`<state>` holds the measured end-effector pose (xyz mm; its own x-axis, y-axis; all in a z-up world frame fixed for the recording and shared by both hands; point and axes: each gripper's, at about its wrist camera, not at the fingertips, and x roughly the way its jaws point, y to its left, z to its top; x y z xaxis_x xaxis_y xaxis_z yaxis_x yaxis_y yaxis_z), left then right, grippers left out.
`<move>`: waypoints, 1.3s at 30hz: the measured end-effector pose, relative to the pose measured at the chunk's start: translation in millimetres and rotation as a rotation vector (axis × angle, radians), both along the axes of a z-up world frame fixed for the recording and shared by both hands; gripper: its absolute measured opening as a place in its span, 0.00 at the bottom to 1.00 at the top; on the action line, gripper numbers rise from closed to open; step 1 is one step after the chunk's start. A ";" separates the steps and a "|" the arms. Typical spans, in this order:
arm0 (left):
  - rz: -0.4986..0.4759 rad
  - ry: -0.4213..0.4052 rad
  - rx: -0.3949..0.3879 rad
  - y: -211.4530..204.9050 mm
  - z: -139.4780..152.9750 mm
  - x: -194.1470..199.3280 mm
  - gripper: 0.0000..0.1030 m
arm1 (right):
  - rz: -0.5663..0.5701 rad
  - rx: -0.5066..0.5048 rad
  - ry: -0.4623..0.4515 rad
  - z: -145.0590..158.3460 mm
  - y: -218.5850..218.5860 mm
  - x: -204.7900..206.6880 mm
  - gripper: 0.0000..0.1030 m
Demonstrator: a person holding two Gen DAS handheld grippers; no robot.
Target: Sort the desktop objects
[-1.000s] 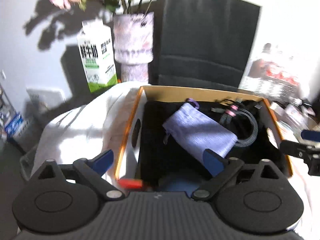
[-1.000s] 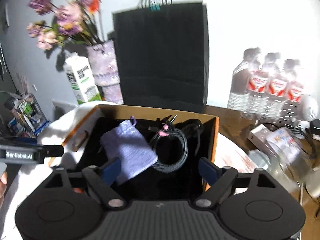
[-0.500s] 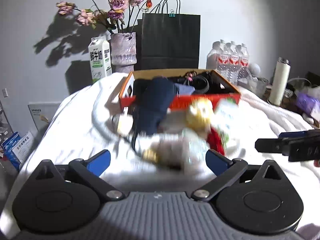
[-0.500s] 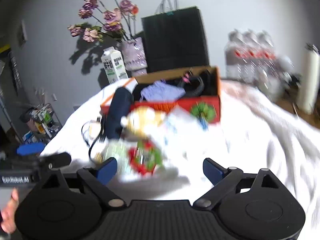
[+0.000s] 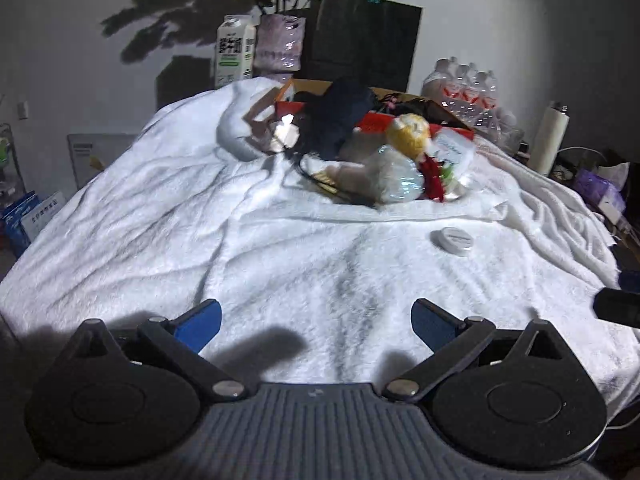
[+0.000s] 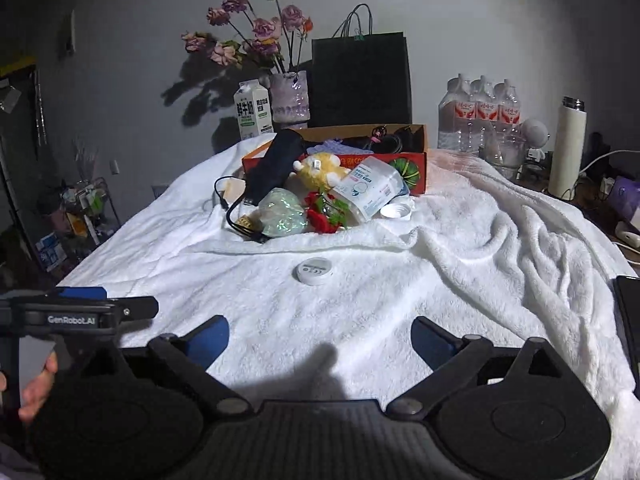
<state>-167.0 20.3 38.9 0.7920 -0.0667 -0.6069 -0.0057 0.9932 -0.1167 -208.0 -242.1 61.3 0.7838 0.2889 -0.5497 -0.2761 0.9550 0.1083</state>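
An orange cardboard box [image 6: 416, 160] stands at the far side of a white blanket [image 6: 360, 300]. In front of it lies a pile: a dark folded umbrella [image 6: 272, 164], a yellow plush toy [image 6: 320, 168], a white wipes pack [image 6: 370, 188], red artificial flowers [image 6: 324, 212], a shiny wrapped bundle [image 6: 282, 214] and a black cable [image 6: 232, 216]. A small round white case [image 6: 315, 271] lies alone, nearer to me; it also shows in the left wrist view [image 5: 454, 240]. My left gripper [image 5: 316, 326] and right gripper [image 6: 320, 338] are open, empty and low over the near blanket.
Behind the box stand a milk carton [image 6: 250, 112], a vase of flowers [image 6: 290, 96], a black paper bag [image 6: 360, 76] and water bottles [image 6: 480, 116]. A white thermos [image 6: 566, 148] stands at the right. A dark phone edge [image 6: 630, 320] lies at the far right.
Both grippers have pulled back from over the box to the near side of the blanket. The box and pile are now far ahead.
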 end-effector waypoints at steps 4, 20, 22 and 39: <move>0.002 -0.035 -0.020 4.5 3.4 11.6 1.00 | 0.001 -0.016 -0.045 -3.9 10.2 9.4 0.96; 0.100 -0.100 -0.060 29.4 11.5 179.3 0.50 | 0.065 -0.084 -0.048 -55.9 55.3 128.3 0.66; 0.132 -0.110 -0.086 38.7 11.9 195.7 0.49 | 0.069 -0.086 -0.036 -59.2 57.4 136.7 0.61; 0.022 -0.291 -0.175 29.5 79.2 148.5 0.03 | 0.092 -0.062 -0.102 -33.9 56.5 114.4 0.37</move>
<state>-18.5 49.8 118.1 0.9328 -0.1307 -0.3359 0.0314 0.9579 -0.2854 -93.7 -185.6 27.4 0.8083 0.3304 -0.4873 -0.3697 0.9290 0.0167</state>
